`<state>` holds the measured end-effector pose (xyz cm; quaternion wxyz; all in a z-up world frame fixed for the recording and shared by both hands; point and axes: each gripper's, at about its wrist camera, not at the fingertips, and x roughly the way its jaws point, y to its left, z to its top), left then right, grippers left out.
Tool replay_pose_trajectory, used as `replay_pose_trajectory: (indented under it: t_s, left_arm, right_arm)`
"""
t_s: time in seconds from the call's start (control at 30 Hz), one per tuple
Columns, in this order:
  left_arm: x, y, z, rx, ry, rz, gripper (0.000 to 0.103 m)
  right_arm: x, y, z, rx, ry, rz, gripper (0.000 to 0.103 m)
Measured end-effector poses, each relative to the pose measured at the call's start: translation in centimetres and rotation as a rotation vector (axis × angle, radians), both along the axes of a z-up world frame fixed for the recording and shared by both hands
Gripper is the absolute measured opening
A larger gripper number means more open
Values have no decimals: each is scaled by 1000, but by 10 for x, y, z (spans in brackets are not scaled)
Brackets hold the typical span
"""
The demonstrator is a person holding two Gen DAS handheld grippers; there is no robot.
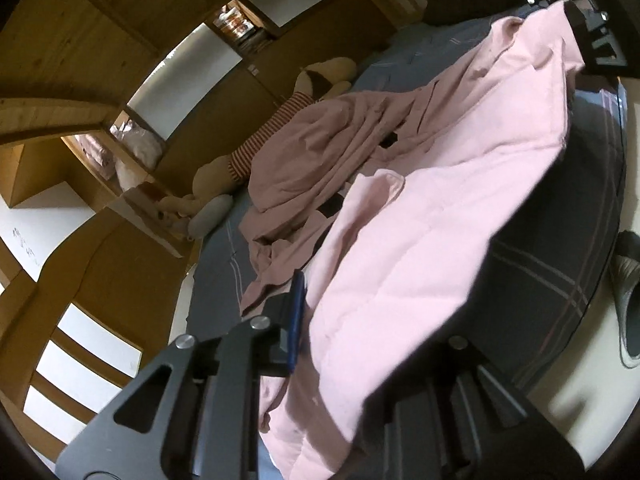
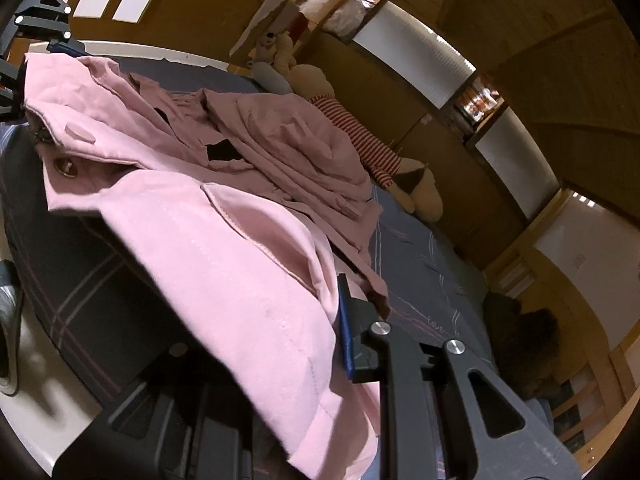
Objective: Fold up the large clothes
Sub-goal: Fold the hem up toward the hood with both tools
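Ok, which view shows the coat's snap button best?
The right wrist view: the snap button sits in plain sight near the collar of the pink coat. In the left wrist view the coat shows only plain quilted fabric; no button is visible.

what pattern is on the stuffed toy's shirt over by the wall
Red and white stripes on the stuffed toy's shirt, clearest in the right wrist view.
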<state>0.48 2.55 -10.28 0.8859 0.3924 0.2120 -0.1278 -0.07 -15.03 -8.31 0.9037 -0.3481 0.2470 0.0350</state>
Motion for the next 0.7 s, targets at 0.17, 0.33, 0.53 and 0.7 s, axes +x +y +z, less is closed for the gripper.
replay_pose_trajectory:
  t_s: [0.17, 0.33, 0.53, 0.7]
  left_arm:
    - [-1, 4, 1, -34, 17, 14, 17]
    - [0, 7, 3, -44, 29, 16, 17]
    - [4, 12, 7, -98, 66, 30, 21]
    - [9, 14, 12, -132, 82, 43, 20]
  right_arm:
    - [2, 0, 2, 22, -1, -8, 18]
    - [4, -3, 7, 66, 16, -13, 18]
    - [5, -4, 9, 71, 17, -15, 18]
    - [7, -5, 14, 98, 15, -22, 18]
